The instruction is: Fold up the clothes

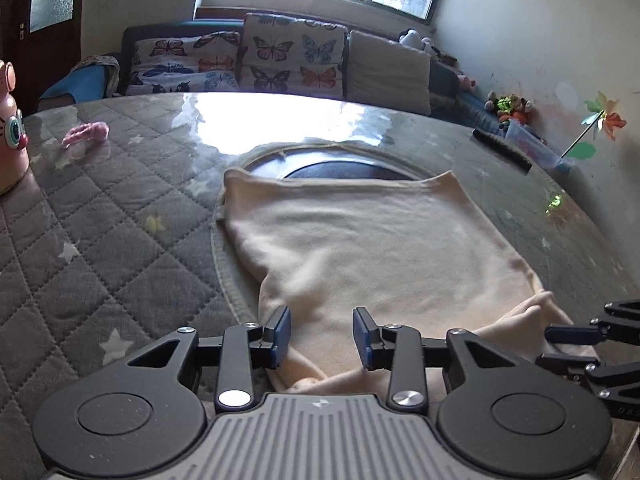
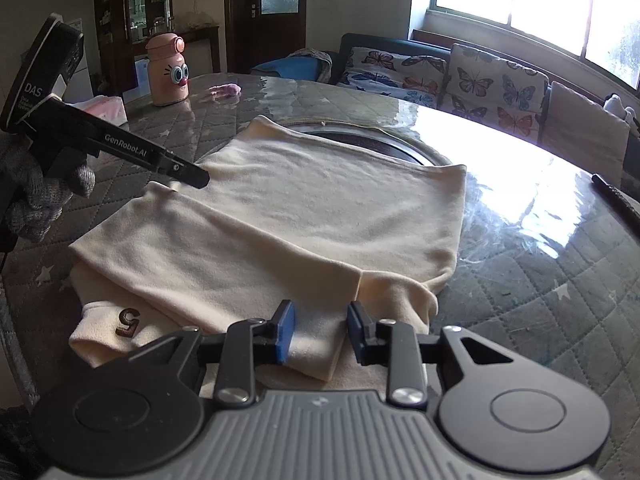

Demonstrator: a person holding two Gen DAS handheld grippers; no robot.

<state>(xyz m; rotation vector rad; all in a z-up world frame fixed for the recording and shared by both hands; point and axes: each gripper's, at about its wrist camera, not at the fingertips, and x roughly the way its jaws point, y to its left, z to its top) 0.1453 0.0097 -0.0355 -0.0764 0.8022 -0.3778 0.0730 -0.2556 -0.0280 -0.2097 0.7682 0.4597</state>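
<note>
Left tongs (image 1: 321, 336): jaws stood partly apart over the near edge of the garment, nothing pinched between the blue pads (image 1: 283, 330); from the right wrist view their tip hung over the garment's left fold
Right tongs (image 2: 321, 330): jaws partly apart, a folded edge of cloth lay between them but the pads (image 2: 286, 330) did not seem to press on it, though the angle made that hard to judge
Garment (image 2: 304, 216): cream knit, lying flat in the middle of the table, one side already folded over the body, a small brown mark (image 2: 129, 322) on the lower layer near the left corner
Handling: looked light, soft and limp; it would sag and drag if lifted by one point, and stacked layers could slip over each other
Where to grip: likely the two near corners of the folded edge, pinching all layers together
Table (image 1: 120, 216): grey quilted cover under a glossy sheet, probably slick
Beyond: pink bottle (image 2: 166, 70) far left, sofa (image 1: 256, 60) behind
</note>
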